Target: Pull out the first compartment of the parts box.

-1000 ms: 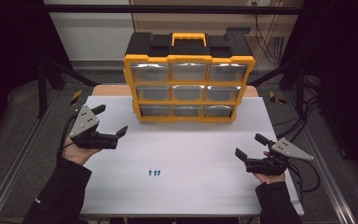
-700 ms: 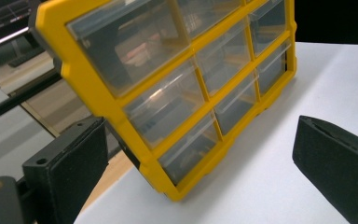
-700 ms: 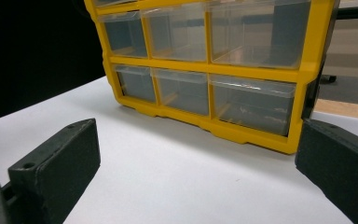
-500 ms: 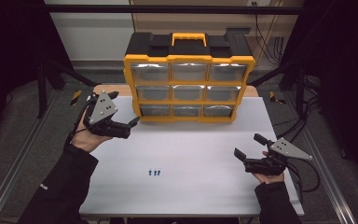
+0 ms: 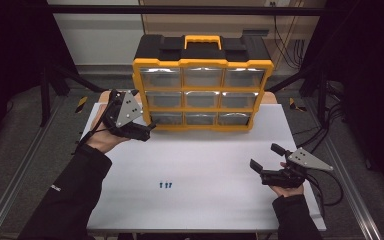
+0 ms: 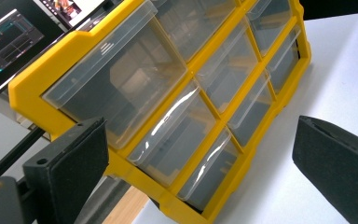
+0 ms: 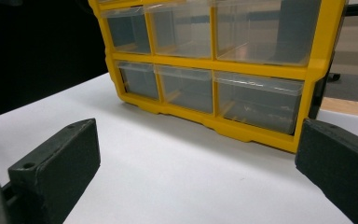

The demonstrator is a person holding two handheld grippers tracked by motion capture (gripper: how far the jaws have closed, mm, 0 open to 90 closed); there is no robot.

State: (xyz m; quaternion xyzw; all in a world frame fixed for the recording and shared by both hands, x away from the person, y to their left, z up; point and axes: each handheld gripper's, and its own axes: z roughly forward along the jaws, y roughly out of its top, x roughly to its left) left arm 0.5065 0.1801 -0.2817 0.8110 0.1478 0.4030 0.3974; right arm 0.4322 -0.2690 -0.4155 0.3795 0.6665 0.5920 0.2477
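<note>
Item: yellow drawer cabinet (image 5: 202,92), nine clear drawers, standing at 12 o'clock on the table (image 5: 210,150), fronts facing you so each can be pulled.

Your left gripper (image 5: 145,131): fingers spread wide, empty, raised near the cabinet's lower-left corner, at 10 o'clock, likely to reach a drawer.

Your right gripper (image 5: 266,159): fingers apart, empty, parked at 4 o'clock.

Blue screws (image 5: 165,184): loose at 6 o'clock.

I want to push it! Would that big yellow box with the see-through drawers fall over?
Probably not easily: the yellow and black plastic drawer cabinet stands on a wide base on the white table. Its nine clear drawers look mostly empty, so it may slide rather than tip.
</note>
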